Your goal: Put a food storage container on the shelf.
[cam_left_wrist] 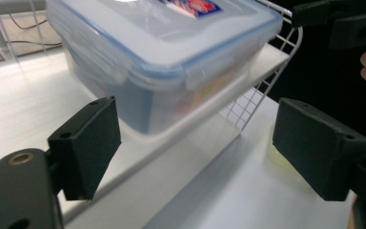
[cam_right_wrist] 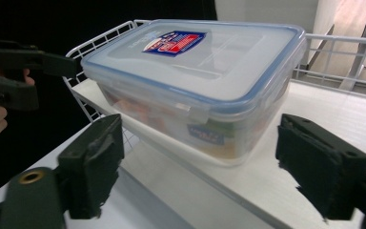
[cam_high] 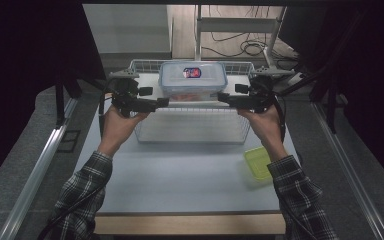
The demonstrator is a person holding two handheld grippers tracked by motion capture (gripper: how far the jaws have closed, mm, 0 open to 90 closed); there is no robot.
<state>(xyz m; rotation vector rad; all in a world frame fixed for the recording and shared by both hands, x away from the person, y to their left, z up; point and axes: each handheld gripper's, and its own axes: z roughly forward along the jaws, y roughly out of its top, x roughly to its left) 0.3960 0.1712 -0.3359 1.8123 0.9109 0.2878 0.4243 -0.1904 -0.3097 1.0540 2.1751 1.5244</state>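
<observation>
Box (cam_high: 193,79): upper centre, on the rack shelf (cam_high: 152,82).
Left gripper (cam_high: 164,102): jaws wide, empty.
Right gripper (cam_high: 222,97): jaws wide, empty.

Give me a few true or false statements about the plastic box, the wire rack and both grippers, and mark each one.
1. The lidded box stands on the wire rack's white shelf. True.
2. The box's lid is off. False: it is on, with a red and blue sticker.
3. The left gripper is clamped on the box. False: its jaws stand open, apart from it.
4. The right gripper is open. True.
5. A yellow-green container sits on the table. True.
</observation>
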